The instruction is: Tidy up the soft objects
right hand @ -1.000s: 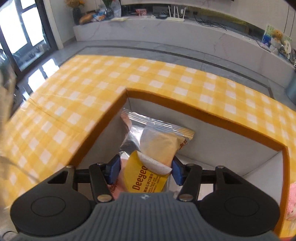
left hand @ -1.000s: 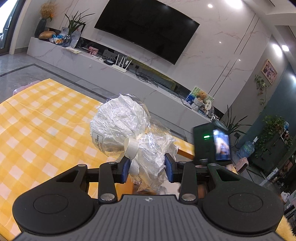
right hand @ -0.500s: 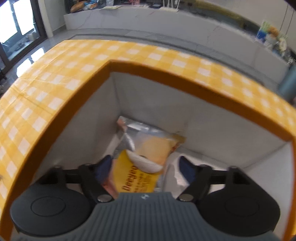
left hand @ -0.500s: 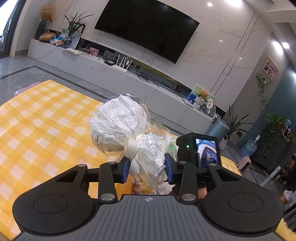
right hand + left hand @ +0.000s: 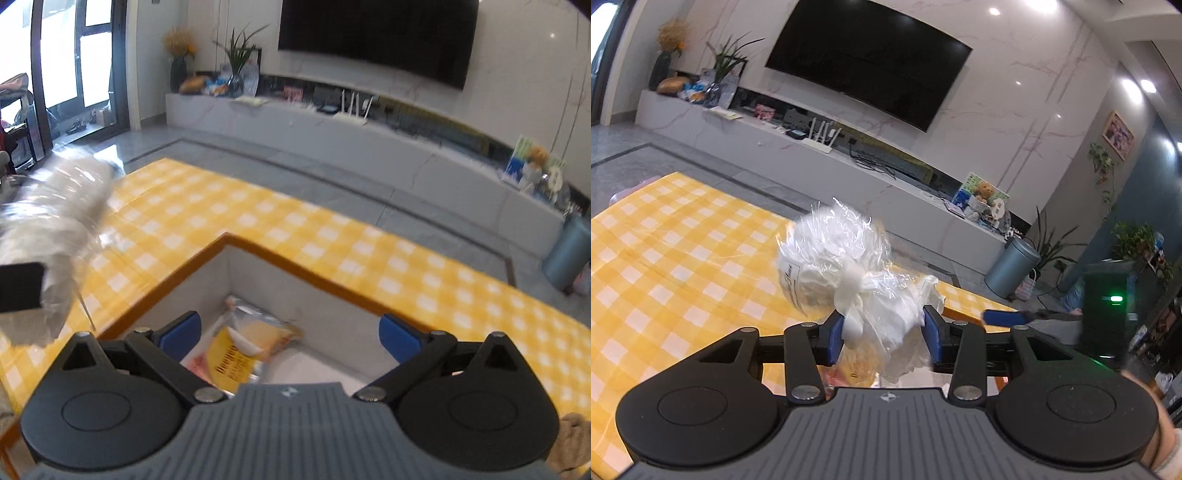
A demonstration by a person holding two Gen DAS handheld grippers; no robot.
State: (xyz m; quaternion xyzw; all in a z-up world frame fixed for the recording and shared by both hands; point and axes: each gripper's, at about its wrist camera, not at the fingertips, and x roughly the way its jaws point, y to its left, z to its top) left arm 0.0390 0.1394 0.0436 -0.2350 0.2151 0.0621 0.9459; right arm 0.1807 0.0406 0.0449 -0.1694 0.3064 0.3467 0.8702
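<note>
Cellophane bundle grasped in left gripper, fingers opening; right gripper opening, empty, above snack packet in bin

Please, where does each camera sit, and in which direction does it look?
Left wrist: sits on the left hand-held gripper, facing the TV wall; its jaws, opening, pinch a white wrapped bundle; a hand shows at the right edge.
Right wrist: sits on the right hand-held gripper, jaws opening and empty, above the box holding a snack packet.
Shared: checkered tablecloth, the bundle, the TV.
</note>
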